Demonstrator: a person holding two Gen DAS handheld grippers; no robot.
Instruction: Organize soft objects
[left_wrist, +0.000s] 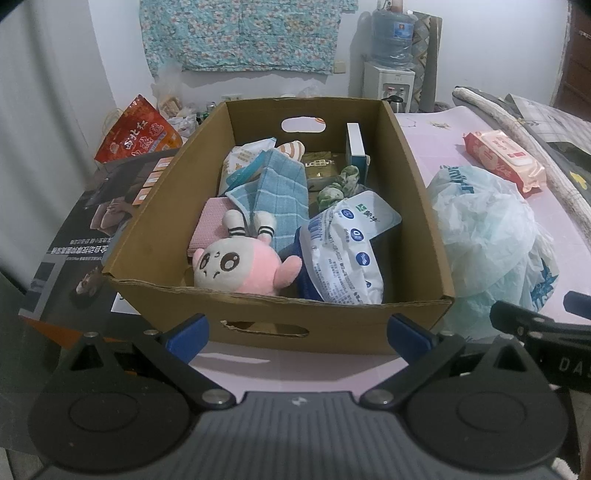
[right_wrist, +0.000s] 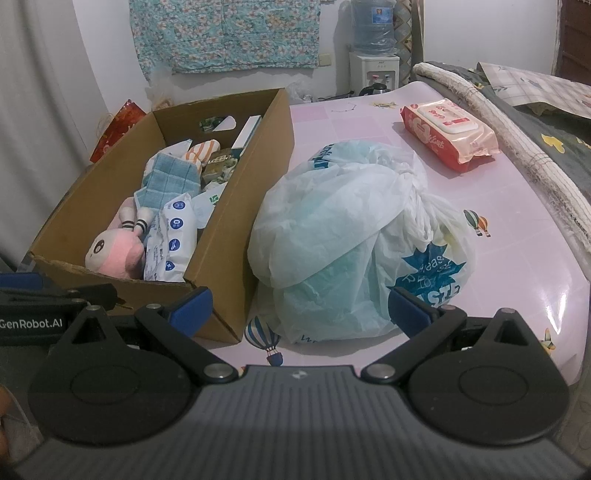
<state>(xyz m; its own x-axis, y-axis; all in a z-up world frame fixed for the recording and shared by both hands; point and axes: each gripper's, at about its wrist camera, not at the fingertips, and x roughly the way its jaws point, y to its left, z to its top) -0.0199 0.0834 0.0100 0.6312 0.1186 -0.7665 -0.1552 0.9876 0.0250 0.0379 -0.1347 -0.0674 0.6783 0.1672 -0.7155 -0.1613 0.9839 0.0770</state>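
A brown cardboard box (left_wrist: 258, 317) (right_wrist: 236, 221) stands on the pink table. Inside lie a pink and white plush toy (left_wrist: 240, 264) (right_wrist: 114, 253), a blue checked cloth (left_wrist: 277, 192) (right_wrist: 170, 177), a white and blue wipes pack (left_wrist: 347, 254) (right_wrist: 170, 243), a pink pad (left_wrist: 208, 229) and other packets. My left gripper (left_wrist: 297, 336) is open just before the box's near wall, holding nothing. My right gripper (right_wrist: 299, 308) is open in front of a crumpled white plastic bag (right_wrist: 354, 240) (left_wrist: 487, 236) lying right of the box. A red wet-wipes pack (right_wrist: 448, 129) (left_wrist: 504, 158) lies farther back.
A red snack bag (left_wrist: 138, 131) and a dark printed board (left_wrist: 81, 236) sit left of the box. A grey blanket (right_wrist: 535, 147) with a fringed edge borders the table's right side. A water dispenser (left_wrist: 391, 51) and a kettle stand at the back wall.
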